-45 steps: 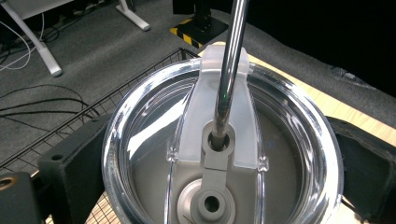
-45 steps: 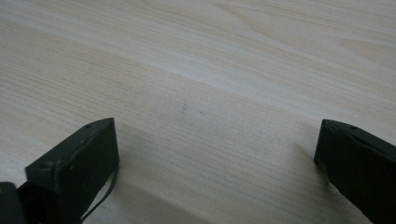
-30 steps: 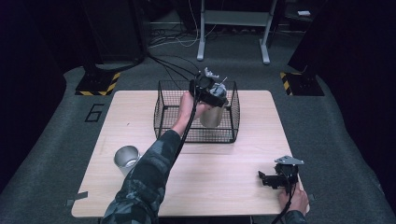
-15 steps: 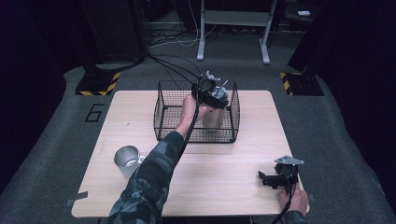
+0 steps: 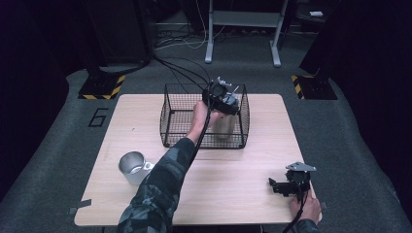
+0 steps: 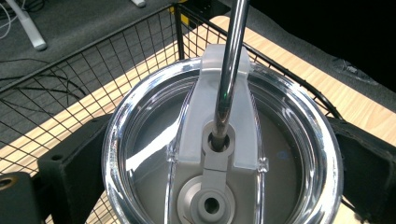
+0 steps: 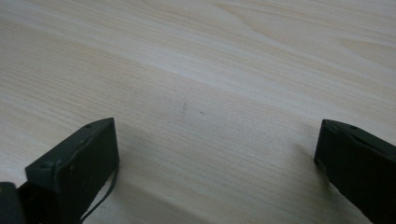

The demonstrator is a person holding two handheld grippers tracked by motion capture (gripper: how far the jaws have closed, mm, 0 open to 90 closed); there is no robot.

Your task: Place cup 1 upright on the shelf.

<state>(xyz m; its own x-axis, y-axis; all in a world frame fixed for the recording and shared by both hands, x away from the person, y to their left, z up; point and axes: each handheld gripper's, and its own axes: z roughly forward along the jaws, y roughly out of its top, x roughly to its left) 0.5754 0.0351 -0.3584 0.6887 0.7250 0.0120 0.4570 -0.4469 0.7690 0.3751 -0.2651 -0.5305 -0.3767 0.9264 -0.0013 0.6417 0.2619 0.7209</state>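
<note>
A steel tumbler (image 5: 224, 125) with a clear lid (image 6: 140, 140) and a metal straw (image 6: 231, 60) stands upright in the right part of the black wire basket (image 5: 167, 121). My left gripper (image 5: 221, 99) is above it, reaching down into the basket. Its two black jaws are shut on the tumbler's rim, one on each side of the lid. I cannot tell whether the tumbler touches the basket floor. My right gripper (image 5: 279, 187) rests low over the table's front right, open, with bare wood between its fingertips (image 7: 88, 154).
A second steel cup (image 5: 132, 167) stands on the table's left front, beside the left sleeve. The basket sits at the table's far middle. Cables trail from the left gripper over the far edge. Dark floor surrounds the table (image 5: 233, 194).
My left gripper has sunk slightly with the tumbler, a little toward the right inside the basket. The right gripper has stayed still.
</note>
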